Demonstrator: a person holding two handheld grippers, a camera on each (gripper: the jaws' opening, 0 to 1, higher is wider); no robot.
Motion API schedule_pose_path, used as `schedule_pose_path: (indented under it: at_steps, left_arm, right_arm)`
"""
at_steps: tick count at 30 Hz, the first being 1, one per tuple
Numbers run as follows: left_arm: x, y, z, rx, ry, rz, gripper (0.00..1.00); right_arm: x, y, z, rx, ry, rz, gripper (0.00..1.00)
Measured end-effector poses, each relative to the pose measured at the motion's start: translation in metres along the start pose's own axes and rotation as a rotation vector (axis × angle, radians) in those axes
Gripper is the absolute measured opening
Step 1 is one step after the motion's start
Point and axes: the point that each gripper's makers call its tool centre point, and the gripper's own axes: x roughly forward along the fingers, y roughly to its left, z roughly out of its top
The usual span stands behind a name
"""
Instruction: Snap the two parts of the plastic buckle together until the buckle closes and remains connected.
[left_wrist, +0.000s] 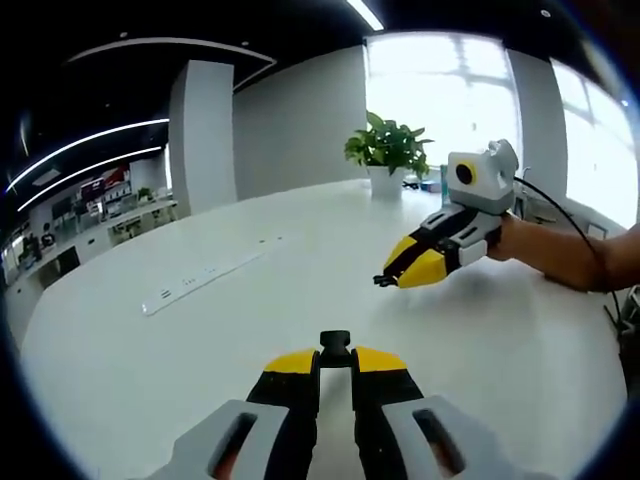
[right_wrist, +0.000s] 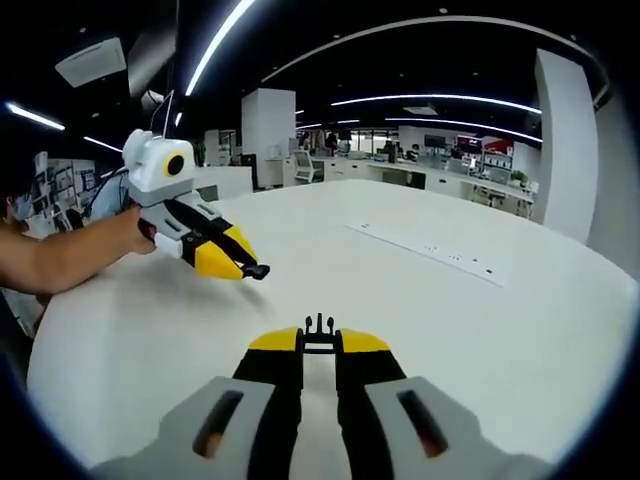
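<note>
Black plastic, in two small halves, each pinched at the very tips of a gripper and carried above the white table (left_wrist: 180, 370), nothing resting on the top itself. Pronged half (right_wrist: 319, 327) clamped in the right gripper (right_wrist: 319, 348), prongs pointing forward past the nearly closed yellow-tipped jaws; blocky half (left_wrist: 335, 345), probably the socket, clamped the same way in the left gripper (left_wrist: 335, 362), jaws drawn in tight with only the part's width between them. Likely light and stiff in the body, with springy prongs that give under a sideways squeeze; smooth enough to twist or slip in so shallow a pinch. Best held by the solid rear end of each half, leaving prongs and socket mouth free, as appears to be the case now. Halves well apart, tips facing roughly toward each other across the middle of the table, not yet lined up. Both grippers tilted slightly downward, the right one reached in on a bare forearm (left_wrist: 560, 255) from the table's right-hand edge. Farther out, a recessed power strip (left_wrist: 205, 277) along the table, and a potted plant (left_wrist: 388, 150) at its far edge.
</note>
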Motion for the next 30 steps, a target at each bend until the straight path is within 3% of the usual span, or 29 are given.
schedule_pose_path:
  at_steps: [3,7,12,21,27,30]
  left_arm:
    - [0.0,-0.002,0.002,-0.001,-0.004,-0.003,0.09]
    - [-0.008,-0.012,-0.008,0.008,0.01,0.004,0.09]
    - [-0.013,-0.02,-0.004,-0.005,-0.006,-0.009,0.09]
    - [-0.018,-0.028,-0.008,-0.003,0.002,-0.013,0.09]
    - [-0.023,-0.036,-0.014,0.003,0.01,-0.016,0.09]
    - [-0.026,-0.037,-0.01,-0.001,-0.002,-0.017,0.09]
  right_arm:
    - [0.001,0.0,0.001,0.003,-0.003,0.0,0.1]
    - [0.003,0.003,-0.002,-0.003,0.007,0.006,0.1]
    - [0.004,0.009,0.003,-0.011,0.0,0.02,0.1]
    - [-0.011,0.022,0.004,-0.003,-0.016,0.031,0.1]
    - [-0.01,0.028,0.002,-0.011,-0.007,0.036,0.1]
    - [-0.008,0.03,0.002,-0.013,-0.005,0.04,0.1]
